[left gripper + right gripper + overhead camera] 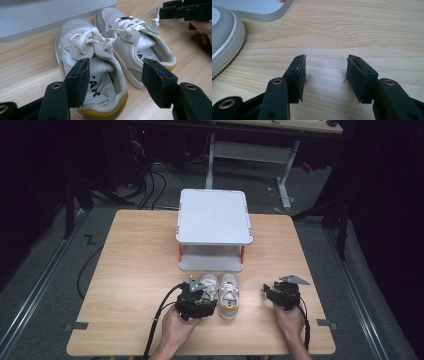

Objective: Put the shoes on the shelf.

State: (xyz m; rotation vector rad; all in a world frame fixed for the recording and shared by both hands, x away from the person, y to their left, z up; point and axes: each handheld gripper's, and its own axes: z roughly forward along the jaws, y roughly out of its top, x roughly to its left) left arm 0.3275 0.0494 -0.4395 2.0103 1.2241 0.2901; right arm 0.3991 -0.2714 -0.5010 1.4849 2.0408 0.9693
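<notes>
Two small white and grey leather sneakers with white laces and mustard-yellow heel trim stand side by side on the light wooden table (135, 270), just in front of a white two-tier plastic shelf with orange posts (214, 216). The left sneaker (87, 62) and the right sneaker (135, 45) touch or nearly touch along their inner sides. Each has a perforated toe cap, a grey suede strap over knotted elastic laces, a padded grey collar and a white insole with dark printed lettering. Their long axes run near to far: toes point away toward the shelf, yellow heels face the person at the near edge. Both sit upright on their soles.

The left gripper (115, 82) hovers over the heel of the left sneaker; its jaws stand apart, one over the shoe's opening and the other over the gap beside the right sneaker, and the pads press on nothing that I can see. In the high view it covers the near part of that shoe.

The right gripper (325, 75) rests low over bare wood to the right of the pair, well clear of the shoes, its jaws spread with nothing between them.
</notes>
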